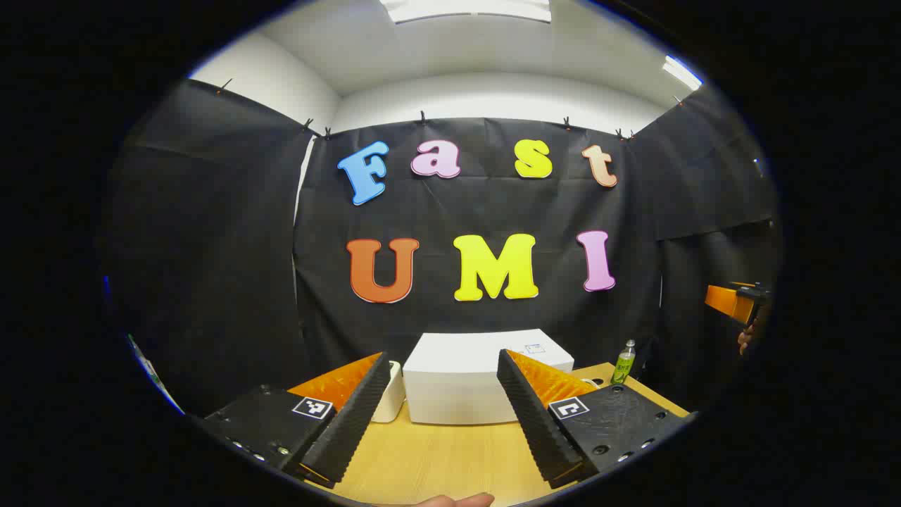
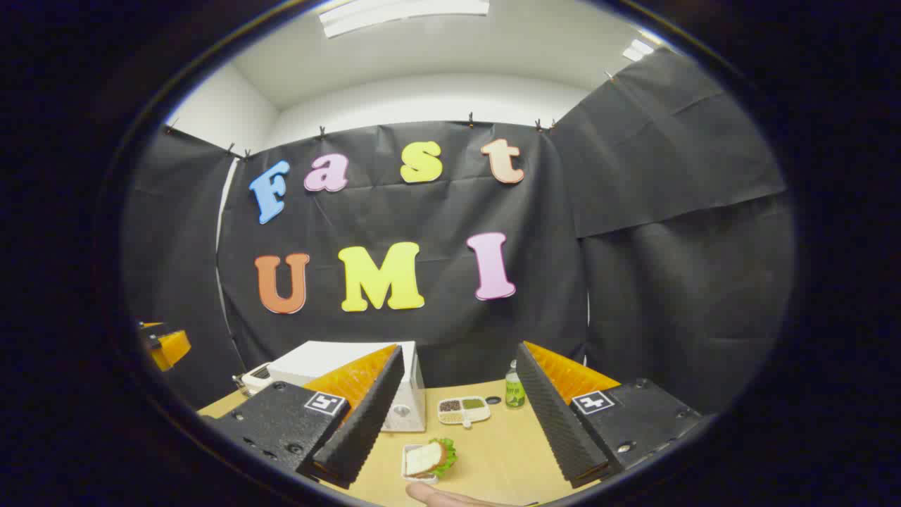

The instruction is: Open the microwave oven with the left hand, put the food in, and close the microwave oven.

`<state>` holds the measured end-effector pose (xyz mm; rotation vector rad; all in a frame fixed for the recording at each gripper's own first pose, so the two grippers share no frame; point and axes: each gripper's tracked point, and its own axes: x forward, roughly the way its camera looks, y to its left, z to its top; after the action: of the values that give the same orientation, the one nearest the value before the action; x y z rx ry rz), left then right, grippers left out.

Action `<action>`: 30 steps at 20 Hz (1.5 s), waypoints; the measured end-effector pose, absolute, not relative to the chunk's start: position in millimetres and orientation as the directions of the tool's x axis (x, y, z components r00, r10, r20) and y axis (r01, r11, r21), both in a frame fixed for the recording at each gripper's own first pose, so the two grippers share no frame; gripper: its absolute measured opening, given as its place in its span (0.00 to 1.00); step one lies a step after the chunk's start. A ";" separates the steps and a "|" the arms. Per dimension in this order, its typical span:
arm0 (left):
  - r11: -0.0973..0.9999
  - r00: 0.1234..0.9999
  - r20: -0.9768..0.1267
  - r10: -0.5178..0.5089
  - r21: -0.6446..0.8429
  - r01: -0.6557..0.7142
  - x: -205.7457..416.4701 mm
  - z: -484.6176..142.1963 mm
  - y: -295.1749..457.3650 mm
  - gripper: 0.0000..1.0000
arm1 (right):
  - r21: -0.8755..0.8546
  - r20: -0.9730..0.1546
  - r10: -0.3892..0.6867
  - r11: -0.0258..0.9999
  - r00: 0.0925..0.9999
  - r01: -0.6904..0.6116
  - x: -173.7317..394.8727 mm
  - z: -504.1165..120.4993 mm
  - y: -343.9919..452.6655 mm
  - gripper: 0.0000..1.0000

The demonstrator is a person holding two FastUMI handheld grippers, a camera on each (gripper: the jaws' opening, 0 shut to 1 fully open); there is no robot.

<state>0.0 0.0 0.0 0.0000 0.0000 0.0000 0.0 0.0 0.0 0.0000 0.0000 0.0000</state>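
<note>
Left gripper (image 1: pixel 443 415): jaws spread wide, holding nothing; it hangs above the pale wooden tabletop (image 1: pixel 450 458), aimed straight at the oven
Microwave oven: the white boxy microwave oven (image 1: pixel 486 377) sits dead ahead between the left gripper's fingers, well apart from them, door apparently shut; in the right gripper view it (image 2: pixel 338 362) lies ahead and to the left, partly behind that gripper's left finger
Food: a slice of white bread with green lettuce in a small white dish (image 2: pixel 426 459) lies on the table low between the right gripper's fingers, just in front of the oven's near corner
Right gripper (image 2: pixel 450 433): jaws wide, empty; it hovers over the food, not touching it
Deciding relation: the oven lies straight forward of the left gripper, so that hand is the nearer one for the door; the food lies under the right gripper; I cannot tell where the door handle is
Stage: judged as the very start; door not yet opened, food not yet lifted
Bystanders: a small green bottle (image 2: pixel 514 391) and a white compartment tray of grains (image 2: pixel 462 409) stand beyond the food
</note>
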 end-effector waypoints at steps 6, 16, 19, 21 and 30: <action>1.000 1.000 0.021 0.004 0.002 -0.004 -6.8 8.9 1.2 0.84 | 0.007 0.032 -0.026 1.000 0.999 0.026 -8.6 6.7 -10.4 1.00; 0.998 0.999 0.023 0.049 -0.033 -0.048 8.2 -1.6 13.5 0.95 | 0.030 0.018 -0.032 0.999 0.999 0.032 1.9 -5.9 -17.2 1.00; 0.998 0.999 0.018 0.044 -0.051 -0.043 26.5 -11.7 1.9 0.95 | 0.043 0.019 -0.031 0.999 0.999 0.030 6.9 -11.1 -22.6 1.00; 0.998 0.999 -0.012 0.030 -0.057 -0.031 42.2 -26.6 -10.2 0.95 | 0.045 0.016 -0.033 0.998 0.999 0.033 11.1 -14.3 -28.1 1.00; 0.993 0.996 -0.019 -0.088 -0.083 0.086 121.8 -85.1 -98.9 0.95 | 0.025 0.033 -0.037 0.999 0.999 0.036 15.3 -12.4 -57.1 1.00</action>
<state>121.8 -98.9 -85.1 -0.0820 0.0231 -0.0873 15.3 -57.1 -12.4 0.0241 -0.0332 -0.0365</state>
